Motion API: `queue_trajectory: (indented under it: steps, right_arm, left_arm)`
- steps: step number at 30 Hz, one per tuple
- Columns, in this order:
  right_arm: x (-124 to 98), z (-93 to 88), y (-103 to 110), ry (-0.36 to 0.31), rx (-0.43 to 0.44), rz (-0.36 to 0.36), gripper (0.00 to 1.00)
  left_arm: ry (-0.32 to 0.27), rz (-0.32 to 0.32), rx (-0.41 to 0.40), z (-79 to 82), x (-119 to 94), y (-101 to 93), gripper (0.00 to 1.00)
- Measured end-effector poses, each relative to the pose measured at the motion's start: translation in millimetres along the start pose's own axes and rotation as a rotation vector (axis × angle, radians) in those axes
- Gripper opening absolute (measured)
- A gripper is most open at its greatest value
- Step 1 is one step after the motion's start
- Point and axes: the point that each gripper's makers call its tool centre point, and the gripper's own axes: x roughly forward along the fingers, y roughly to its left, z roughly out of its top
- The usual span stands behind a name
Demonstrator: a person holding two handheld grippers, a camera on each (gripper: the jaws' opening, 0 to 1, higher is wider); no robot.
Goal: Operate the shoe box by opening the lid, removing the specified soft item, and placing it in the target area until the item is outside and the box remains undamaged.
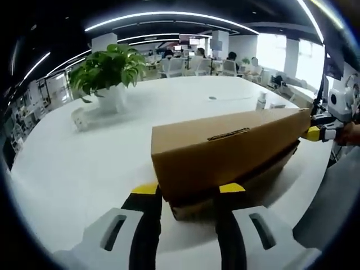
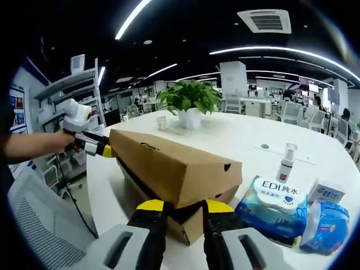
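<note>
In the left gripper view, the left gripper (image 1: 188, 191) rises from the bottom edge, its two black jaws with yellow tips standing apart on either side of the near corner of a brown cardboard shoe box (image 1: 225, 154); whether the tips press on the card cannot be told. The box sits on a large white table (image 1: 84, 169), and its lid (image 1: 230, 143) is tilted up, leaving a dark gap above the base along the near side. At the far end of the box, toward the right of this view, the right gripper (image 1: 315, 133) meets the lid's end, held by a person's hand (image 1: 350, 134). In the right gripper view, the right gripper's own yellow-tipped jaws stand apart around the near corner of the same box, at the seam between raised lid and base. Just to the right of the box on the table lie a blue pack of wet wipes (image 2: 273, 211), a second blue pack (image 2: 329, 225), a small white box (image 2: 326, 192) and a small white spray bottle (image 2: 287, 160). At the far end of the box, the left gripper meets the lid's end, held by a person's arm in a dark sleeve (image 2: 11, 143). Farther back on the table stands a green potted plant (image 1: 108, 70) in a white pot. Beyond it is an open office with desks, seated people and long ceiling lights.
</note>
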Motion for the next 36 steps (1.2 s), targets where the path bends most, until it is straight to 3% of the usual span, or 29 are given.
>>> queue_trajectory:
  steps: [6,18,36]
  right_arm:
    - [1.9,-5.7,1.5,0.021,-0.026,0.0,0.22]
    - [2.1,-7.0,5.0,0.021,-0.041,0.005,0.25]
    - [4.8,-14.8,6.8,0.042,-0.061,0.012,0.27]
  left_arm:
    - [0.021,-0.001,0.028,-6.4,2.0,-0.9,0.37]
    - [0.033,-0.004,0.069,-3.7,1.6,-2.3,0.4]
    - [0.034,-0.052,0.017,-15.0,-2.1,-1.6,0.47]
